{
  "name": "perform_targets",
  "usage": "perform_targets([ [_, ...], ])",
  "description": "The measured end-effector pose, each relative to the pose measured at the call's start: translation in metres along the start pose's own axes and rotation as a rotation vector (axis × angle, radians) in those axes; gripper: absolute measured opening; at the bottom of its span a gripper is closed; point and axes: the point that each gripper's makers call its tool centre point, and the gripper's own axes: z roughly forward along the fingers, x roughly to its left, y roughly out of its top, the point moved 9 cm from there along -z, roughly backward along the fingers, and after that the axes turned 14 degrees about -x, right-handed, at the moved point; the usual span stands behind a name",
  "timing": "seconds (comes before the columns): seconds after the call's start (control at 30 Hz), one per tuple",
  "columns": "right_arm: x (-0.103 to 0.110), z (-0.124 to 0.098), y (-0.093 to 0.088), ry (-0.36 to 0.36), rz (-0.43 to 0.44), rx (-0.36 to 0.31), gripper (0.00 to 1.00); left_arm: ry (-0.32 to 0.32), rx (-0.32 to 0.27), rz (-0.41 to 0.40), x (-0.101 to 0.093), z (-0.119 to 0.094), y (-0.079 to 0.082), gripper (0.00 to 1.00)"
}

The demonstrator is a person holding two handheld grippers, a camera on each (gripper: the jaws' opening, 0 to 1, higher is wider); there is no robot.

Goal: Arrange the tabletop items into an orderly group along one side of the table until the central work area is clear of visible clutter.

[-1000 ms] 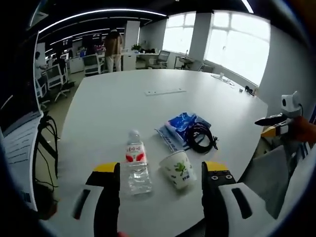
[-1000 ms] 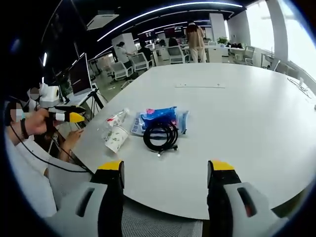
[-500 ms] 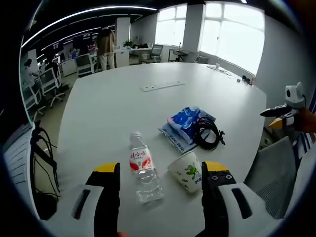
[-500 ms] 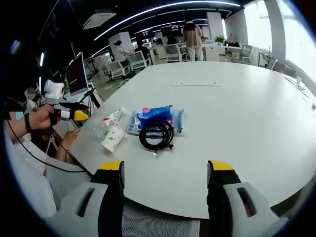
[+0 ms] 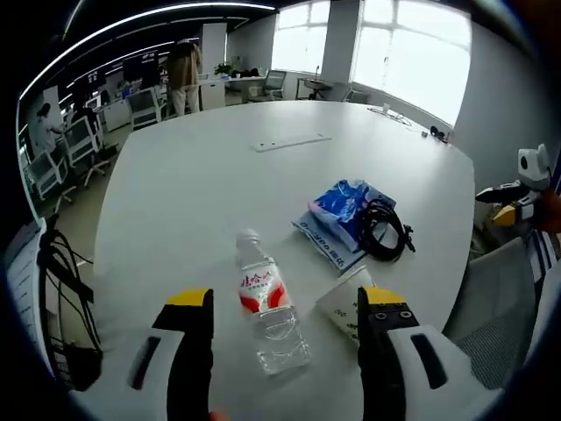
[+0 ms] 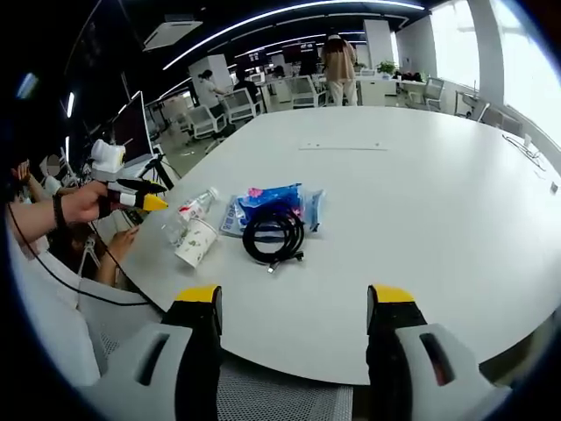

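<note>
Four items lay grouped near one edge of the white table [image 6: 421, 184]: a water bottle [image 5: 267, 303] on its side, a tipped paper cup [image 5: 344, 300] just beside it, a blue packet [image 5: 344, 210] and a coiled black cable [image 5: 386, 230] resting partly on the packet. Both claws stood released — the left gripper [image 5: 279, 303] straddling the bottle, the right gripper [image 6: 294, 298] well back from the pile.

Open-plan office. Large white round-edged table [image 5: 219, 167] fills middle. Bright windows [image 5: 412, 53] at 1 o'clock in left gripper view. Ceiling light strips [image 6: 289, 17] at 12 in right gripper view. Office chairs [image 6: 237, 110], desks, standing person [image 6: 337, 61] beyond. Monitor [image 6: 133, 130] at 10.
</note>
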Motion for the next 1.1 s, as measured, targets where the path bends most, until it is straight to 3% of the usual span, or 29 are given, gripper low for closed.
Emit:
perform_targets([
  [1.1, -0.004, 0.001, -0.006, -0.023, 0.016, 0.029, 0.64, -0.015, 0.102, -0.033, 0.013, 0.049, -0.017, 0.63],
])
